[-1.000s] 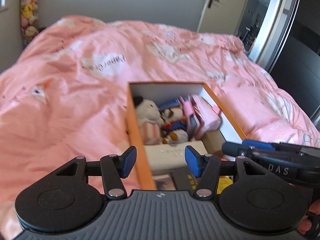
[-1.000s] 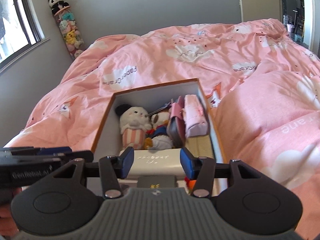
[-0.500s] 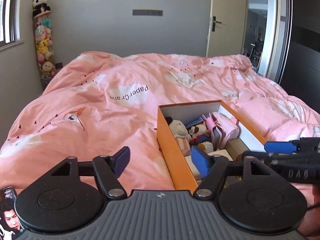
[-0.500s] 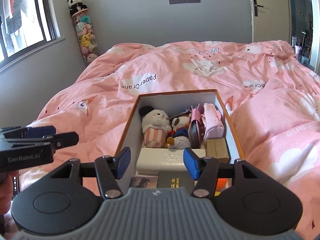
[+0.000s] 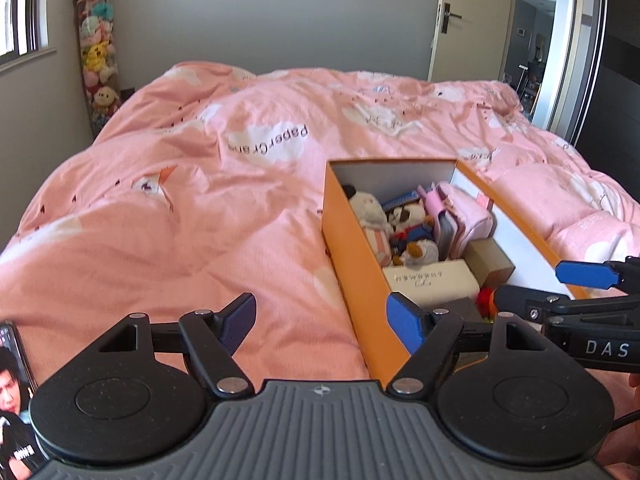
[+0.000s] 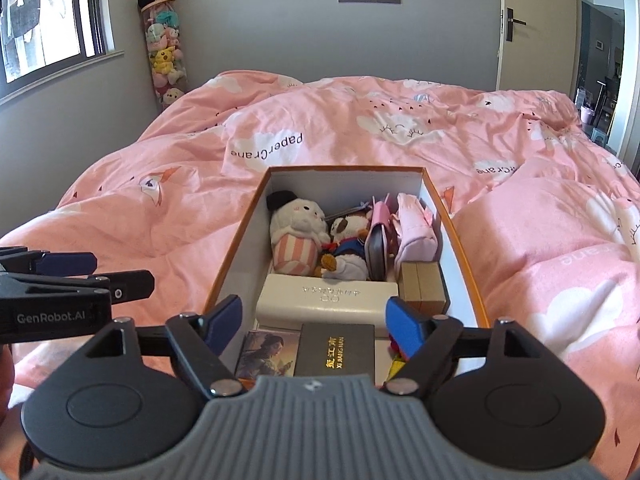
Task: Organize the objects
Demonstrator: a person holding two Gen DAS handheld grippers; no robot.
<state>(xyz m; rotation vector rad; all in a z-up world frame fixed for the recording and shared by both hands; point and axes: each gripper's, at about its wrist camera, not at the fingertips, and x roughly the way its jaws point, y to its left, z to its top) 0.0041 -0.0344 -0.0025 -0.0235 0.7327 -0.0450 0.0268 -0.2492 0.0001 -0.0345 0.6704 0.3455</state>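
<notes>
Right wrist view is looking down into an orange box sitting on a pink duvet, at the centre of the frame. The right gripper is hanging over the box's near end with its blue pads spread wide and nothing between them. Inside the box, a white plush in a striped skirt is lying at the far left, a small panda-like doll is leaning against it, and a pink pouch is standing along the right wall. A white case is lying crosswise in the middle, a brown carton is touching its right end, and a black box with gold lettering is sitting nearest the camera beside a picture card.

In the left wrist view, the left gripper is hovering over the duvet at the lower centre, just left of the box's orange side, its pads wide apart and holding nothing. A phone is showing at the lower left edge. A column of stuffed toys is standing in the upper left corner.
</notes>
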